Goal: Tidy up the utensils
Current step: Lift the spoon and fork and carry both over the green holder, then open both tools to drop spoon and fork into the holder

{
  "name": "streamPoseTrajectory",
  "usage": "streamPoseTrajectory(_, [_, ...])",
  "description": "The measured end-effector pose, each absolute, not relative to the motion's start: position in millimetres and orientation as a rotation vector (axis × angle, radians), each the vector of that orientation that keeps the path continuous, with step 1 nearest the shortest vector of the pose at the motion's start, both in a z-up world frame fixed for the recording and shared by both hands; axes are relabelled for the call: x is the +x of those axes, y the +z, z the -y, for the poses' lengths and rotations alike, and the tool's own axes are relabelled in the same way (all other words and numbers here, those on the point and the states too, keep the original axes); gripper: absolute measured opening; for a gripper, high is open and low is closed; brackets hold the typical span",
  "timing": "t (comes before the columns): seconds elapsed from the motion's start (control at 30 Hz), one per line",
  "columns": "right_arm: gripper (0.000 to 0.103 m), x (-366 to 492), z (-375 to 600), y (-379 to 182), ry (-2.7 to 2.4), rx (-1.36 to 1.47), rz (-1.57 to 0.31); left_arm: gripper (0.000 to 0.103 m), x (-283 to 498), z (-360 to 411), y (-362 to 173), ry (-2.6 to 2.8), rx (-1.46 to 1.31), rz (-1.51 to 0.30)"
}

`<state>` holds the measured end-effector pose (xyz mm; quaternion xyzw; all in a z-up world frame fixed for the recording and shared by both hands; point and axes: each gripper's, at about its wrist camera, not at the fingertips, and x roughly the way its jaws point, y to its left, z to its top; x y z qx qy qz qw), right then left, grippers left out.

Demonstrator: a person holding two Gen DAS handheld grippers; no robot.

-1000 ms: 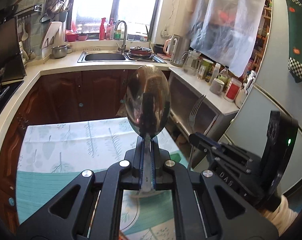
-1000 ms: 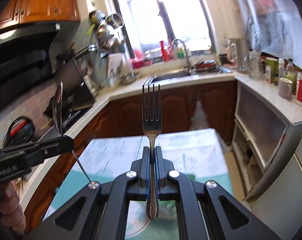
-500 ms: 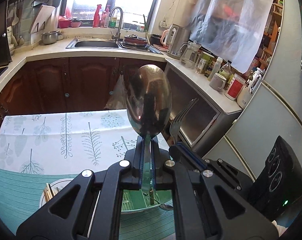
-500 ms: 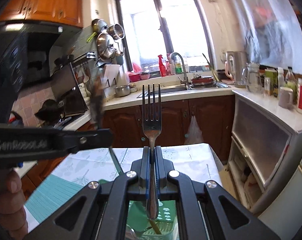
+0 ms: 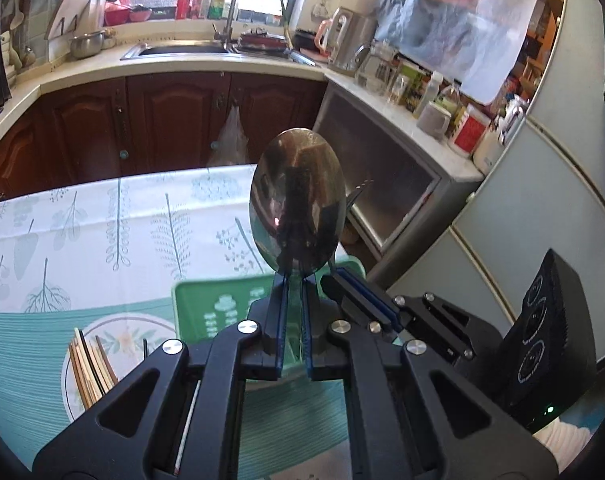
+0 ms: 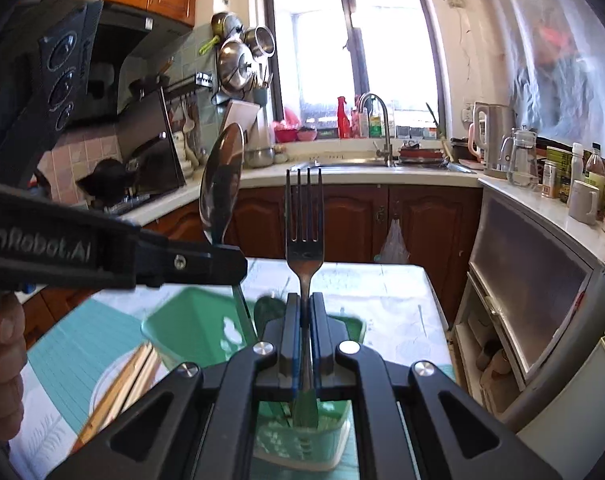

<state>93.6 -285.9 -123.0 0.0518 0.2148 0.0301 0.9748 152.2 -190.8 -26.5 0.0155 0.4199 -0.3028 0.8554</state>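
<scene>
Left tongs (image 5: pixel 290 280) clamped on spoon (image 5: pixel 297 204), right tongs (image 6: pixel 305 300) on fork (image 6: pixel 303 216).

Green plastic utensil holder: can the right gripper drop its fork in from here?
Probably yes. The green plastic utensil holder sits just below the right gripper, open-topped, under the steel fork; the left gripper with its spoon crowds one side.
</scene>
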Motion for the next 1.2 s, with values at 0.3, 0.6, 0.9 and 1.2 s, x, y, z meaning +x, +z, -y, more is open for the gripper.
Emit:
streamPoseTrajectory(0.3, [0.023,75,287,-123,0.024,0.098,-0.499,0.024,127,173,-38,-0.608,0.069,-0.939])
streamPoseTrajectory(0.6, [0.023,47,281,-119,0.014,0.237,-0.598,0.054,88,103,-6,-0.495,0.032,-0.866])
streamPoseTrajectory(0.9, [0.023,34,255,-124,0.021,0.258,-0.689,0.055,68,34,-26,-0.305,0.083,-0.924])
streamPoseTrajectory(1.2, [0.023,31,223,-133,0.079,0.273,-0.775,0.055,59,-14,-64,-0.165,0.101,-1.023])
